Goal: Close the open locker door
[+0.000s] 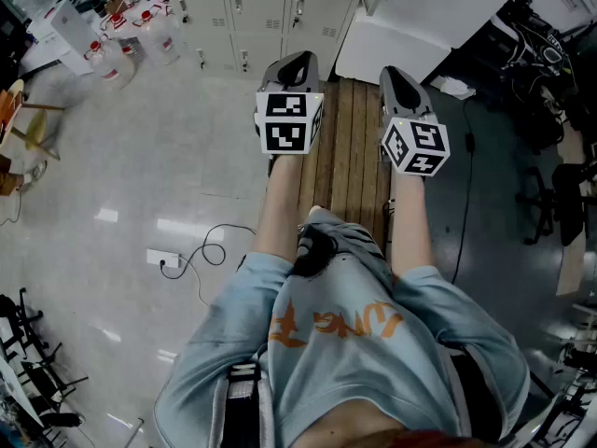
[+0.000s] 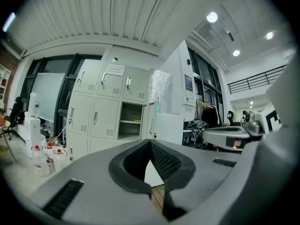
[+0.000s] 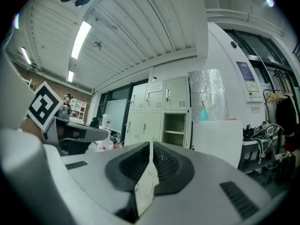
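Observation:
A bank of pale grey lockers (image 2: 98,111) stands ahead, also seen at the top of the head view (image 1: 252,12). One compartment (image 2: 131,121) is open, with a shelf inside. Its door (image 2: 151,120) stands swung out on the right, nearly edge-on. In the right gripper view the same open compartment (image 3: 175,129) and its door (image 3: 190,125) show. My left gripper (image 1: 295,63) and right gripper (image 1: 401,77) are held side by side, well short of the lockers. The left gripper (image 2: 151,142) is shut and holds nothing. So is the right gripper (image 3: 150,146).
A large white box (image 1: 420,21) stands right of the open locker, with a blue bottle (image 3: 202,112) on top. Several plastic bottles (image 1: 121,45) crowd the floor at the left. A power strip (image 1: 163,259) and cable lie on the floor. Wooden planks (image 1: 350,157) run below. Chairs (image 1: 560,194) stand at right.

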`<state>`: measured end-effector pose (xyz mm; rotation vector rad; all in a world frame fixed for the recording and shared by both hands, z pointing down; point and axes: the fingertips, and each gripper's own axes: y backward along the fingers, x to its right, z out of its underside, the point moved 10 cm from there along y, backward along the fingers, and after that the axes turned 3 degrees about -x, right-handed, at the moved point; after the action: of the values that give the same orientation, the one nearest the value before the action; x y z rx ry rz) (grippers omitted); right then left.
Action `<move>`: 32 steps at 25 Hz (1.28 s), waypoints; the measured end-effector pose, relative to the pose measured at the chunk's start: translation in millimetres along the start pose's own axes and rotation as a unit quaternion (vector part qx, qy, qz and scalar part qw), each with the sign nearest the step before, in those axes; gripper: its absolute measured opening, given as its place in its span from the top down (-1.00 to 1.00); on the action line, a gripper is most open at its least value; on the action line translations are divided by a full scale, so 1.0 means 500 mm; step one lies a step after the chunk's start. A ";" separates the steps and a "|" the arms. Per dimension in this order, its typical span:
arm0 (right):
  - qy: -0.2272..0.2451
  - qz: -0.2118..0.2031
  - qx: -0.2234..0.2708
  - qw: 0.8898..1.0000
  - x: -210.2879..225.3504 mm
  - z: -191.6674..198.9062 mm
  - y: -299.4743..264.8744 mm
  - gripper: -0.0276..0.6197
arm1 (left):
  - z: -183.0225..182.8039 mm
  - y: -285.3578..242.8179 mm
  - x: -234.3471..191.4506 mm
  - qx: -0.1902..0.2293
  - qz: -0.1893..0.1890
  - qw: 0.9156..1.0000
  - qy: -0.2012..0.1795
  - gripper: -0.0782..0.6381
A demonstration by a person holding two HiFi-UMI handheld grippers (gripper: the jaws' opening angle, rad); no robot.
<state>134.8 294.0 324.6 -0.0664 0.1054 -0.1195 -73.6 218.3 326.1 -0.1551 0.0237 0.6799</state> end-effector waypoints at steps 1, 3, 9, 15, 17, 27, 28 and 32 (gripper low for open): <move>-0.003 0.001 0.008 1.000 0.001 0.000 0.003 0.78 | 0.001 -0.001 0.004 0.000 0.003 1.000 0.000 0.73; -0.007 0.002 0.019 1.000 0.002 -0.002 0.006 0.78 | 0.002 -0.003 0.010 -0.002 0.009 1.000 -0.002 0.73; -0.001 0.011 0.020 1.000 0.012 -0.004 0.009 0.78 | 0.001 -0.014 0.011 0.001 0.013 1.000 -0.002 0.73; -0.002 0.022 0.025 0.999 0.041 -0.008 0.013 0.78 | -0.006 -0.043 0.026 0.006 0.029 1.000 -0.003 0.73; -0.001 0.024 0.030 0.999 0.054 -0.014 0.009 0.78 | -0.016 -0.054 0.029 0.015 0.033 0.999 -0.004 0.73; -0.011 0.024 0.042 0.999 0.114 -0.010 -0.090 0.78 | -0.032 -0.166 -0.014 0.023 0.038 0.999 -0.002 0.73; -0.011 0.024 0.043 0.999 0.121 -0.005 -0.103 0.78 | -0.033 -0.180 -0.019 0.023 0.038 0.999 -0.002 0.73; -0.023 0.026 0.049 0.998 0.173 0.000 -0.169 0.78 | -0.038 -0.259 -0.030 0.018 0.045 0.999 -0.009 0.73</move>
<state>210.2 199.9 321.8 0.0309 0.0552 -0.0704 -3.4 107.0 325.9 -0.1133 0.0254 0.7711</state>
